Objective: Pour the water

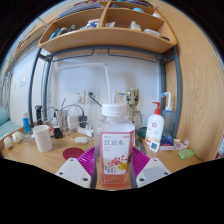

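A clear plastic bottle [115, 148] with a white cap and a red-and-white label stands upright between my two fingers. Both purple pads [139, 165] press against its sides, so my gripper [114, 172] is shut on it. The bottle holds a pinkish liquid. A white cup [42, 137] stands on the wooden desk [30, 160] to the left, beyond the fingers. A round red coaster [75, 153] lies on the desk just left of the bottle.
A white pump bottle [155, 128] with a red label stands to the right, with small green and grey items [184, 152] beside it. Cables and chargers [66, 122] sit against the wall. A wooden shelf [105, 38] hangs overhead on metal posts.
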